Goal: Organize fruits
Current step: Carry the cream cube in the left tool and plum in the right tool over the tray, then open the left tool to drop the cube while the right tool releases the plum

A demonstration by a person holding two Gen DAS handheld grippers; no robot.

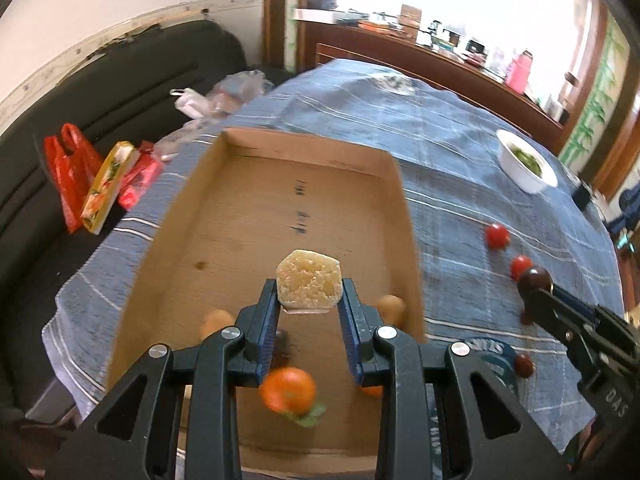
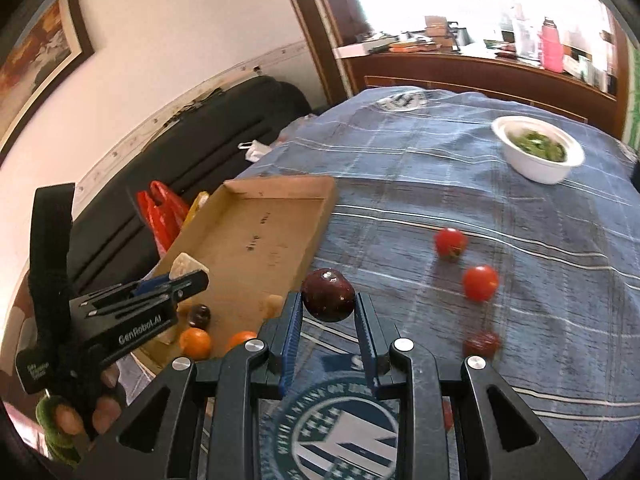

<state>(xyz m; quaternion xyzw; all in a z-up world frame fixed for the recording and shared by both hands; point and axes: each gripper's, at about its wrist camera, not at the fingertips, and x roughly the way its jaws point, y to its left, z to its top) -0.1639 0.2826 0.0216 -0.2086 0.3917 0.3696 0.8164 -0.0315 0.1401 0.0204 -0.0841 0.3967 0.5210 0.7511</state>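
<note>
A pale pineapple chunk [image 1: 308,283] is pinched in the left tongs [image 1: 309,300] above the cardboard tray [image 1: 172,216], while the right tongs [image 2: 329,312] pinch a dark plum [image 2: 328,294] over the blue-clothed worktop [image 2: 540,312] beside two red tomatoes [image 2: 480,282].

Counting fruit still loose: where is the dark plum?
Right wrist view, centre: the dark plum sits pinched in the right gripper, just right of the cardboard tray.

far half of cardboard tray [image 1: 248,200] bare, tomatoes [image 2: 480,282] scattered beside it

A home living room: dark sofa [image 2: 192,136], framed picture [image 2: 44,52], cloth-covered table [image 2: 440,184]
</note>
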